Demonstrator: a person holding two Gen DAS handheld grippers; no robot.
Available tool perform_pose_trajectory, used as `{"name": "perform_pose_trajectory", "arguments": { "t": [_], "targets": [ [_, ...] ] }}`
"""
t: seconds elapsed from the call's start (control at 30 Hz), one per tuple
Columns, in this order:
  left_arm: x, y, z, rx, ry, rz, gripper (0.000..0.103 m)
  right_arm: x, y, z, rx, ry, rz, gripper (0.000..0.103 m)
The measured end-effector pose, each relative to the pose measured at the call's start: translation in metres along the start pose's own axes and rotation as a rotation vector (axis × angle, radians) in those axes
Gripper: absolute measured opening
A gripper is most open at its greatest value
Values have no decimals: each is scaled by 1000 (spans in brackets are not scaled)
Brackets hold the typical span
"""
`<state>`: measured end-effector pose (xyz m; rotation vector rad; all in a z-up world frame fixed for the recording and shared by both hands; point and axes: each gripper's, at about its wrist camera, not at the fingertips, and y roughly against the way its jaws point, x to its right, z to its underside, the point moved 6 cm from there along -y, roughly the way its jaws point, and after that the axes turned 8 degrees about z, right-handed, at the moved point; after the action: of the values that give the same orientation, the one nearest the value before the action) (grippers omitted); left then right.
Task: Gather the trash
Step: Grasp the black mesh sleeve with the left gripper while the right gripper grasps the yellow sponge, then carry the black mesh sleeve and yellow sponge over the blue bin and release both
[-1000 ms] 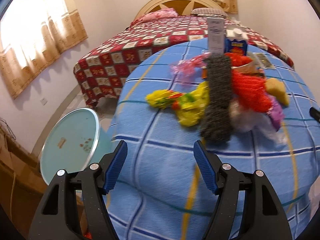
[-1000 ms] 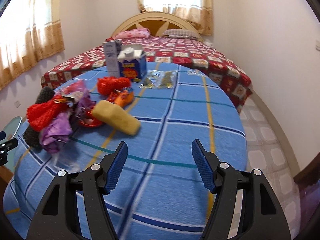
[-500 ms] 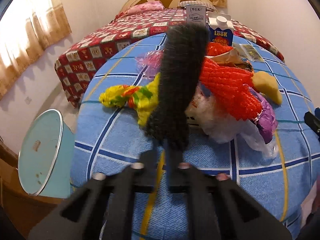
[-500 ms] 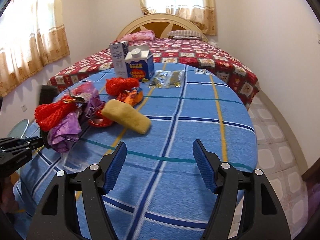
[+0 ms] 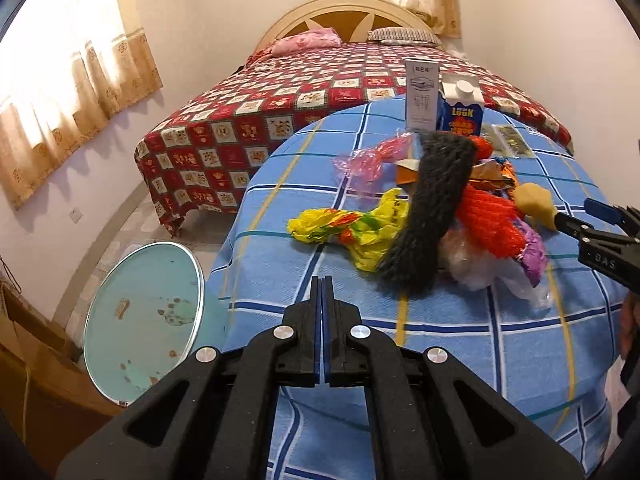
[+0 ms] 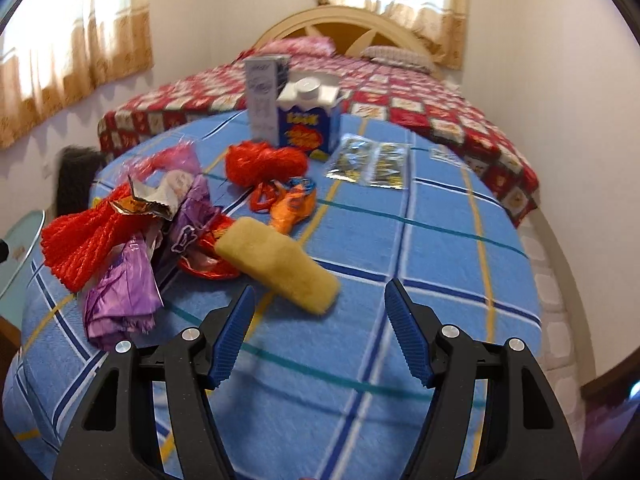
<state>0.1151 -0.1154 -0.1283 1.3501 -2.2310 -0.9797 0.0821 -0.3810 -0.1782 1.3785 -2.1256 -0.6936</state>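
Fuzzy black scrubber (image 5: 434, 212) – left claw (image 5: 322, 292) clamped, empty

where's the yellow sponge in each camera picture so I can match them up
Left wrist view: the yellow sponge lies far right on the table, beyond the red net, beside the right gripper.
Right wrist view: the sponge lies centre left, just ahead of the open jaws.
Shared landmark: the blue carton standing at the table's far edge.

A: What's different with the left gripper (image 5: 322, 280)?
B: It was wide open a second ago; its jaws are now pressed together and pulled back from the black scrubber (image 5: 430, 216).
A: And the right gripper (image 6: 320, 300)?
B: Closer to the yellow sponge (image 6: 278, 264).
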Motion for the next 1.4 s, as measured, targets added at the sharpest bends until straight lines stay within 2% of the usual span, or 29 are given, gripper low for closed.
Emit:
{"name": "perform_pose_trajectory", "arguments": {
  "t": [0.07, 0.13, 0.17, 0.2, 0.37, 0.47, 0.6, 0.63, 0.67, 0.7, 0.8, 1.0, 1.07, 1.1, 1.13, 1.17, 1.23, 1.4],
  "targets": [
    [-3, -5, 2, -11, 24, 3, 4, -1, -4, -2, -7, 5, -5, 67],
    [1, -12, 4, -25, 35, 23, 24, -3, -9, -1, -27, 22, -10, 67],
    [4, -15, 4, -22, 33, 16, 38, -3, -10, 0, -32, 26, -7, 67],
    [6, -17, 4, -19, 30, 11, 43, 0, -9, 0, -34, 21, -6, 67],
    [30, -32, -1, -25, 16, 67, 45, 22, 5, 11, -23, -51, -2, 68],
    [46, -43, -4, -20, -13, 79, 49, 39, 10, 22, -21, -99, 7, 68],
    [58, -59, -10, -27, -16, 92, 48, 54, 11, 27, -19, -143, 11, 68],
    [60, -65, -11, -46, -10, 112, 42, 54, 11, 26, -18, -142, 6, 68],
    [62, -68, -10, -57, -10, 121, 18, 51, 11, 24, -18, -131, -1, 68],
    [62, -69, -10, -68, -9, 127, 13, 49, 10, 22, -17, -122, -7, 68],
    [57, -61, -11, -63, -4, 135, 9, 36, 7, 14, -10, -73, -21, 68],
    [38, -22, -15, -23, -22, 125, 9, 6, -12, -2, -41, 31, -53, 67],
    [30, -13, -16, -13, -11, 123, 9, -2, -19, -4, -62, 56, -67, 58],
    [24, -9, -16, -11, -2, 120, 9, -5, -22, -4, -73, 64, -73, 43],
    [18, -4, -16, -5, 9, 113, 9, -7, -28, -3, -100, 71, -86, 24],
    [13, 0, -16, 1, 15, 111, 9, -7, -30, -3, -109, 66, -91, 22],
    [4, 7, -14, 8, 17, 97, 9, -7, -28, -2, -95, 57, -104, 11],
    [-24, 15, -5, 0, 29, 43, 9, 0, -10, -6, -58, 14, -109, 7]
  ]
}}
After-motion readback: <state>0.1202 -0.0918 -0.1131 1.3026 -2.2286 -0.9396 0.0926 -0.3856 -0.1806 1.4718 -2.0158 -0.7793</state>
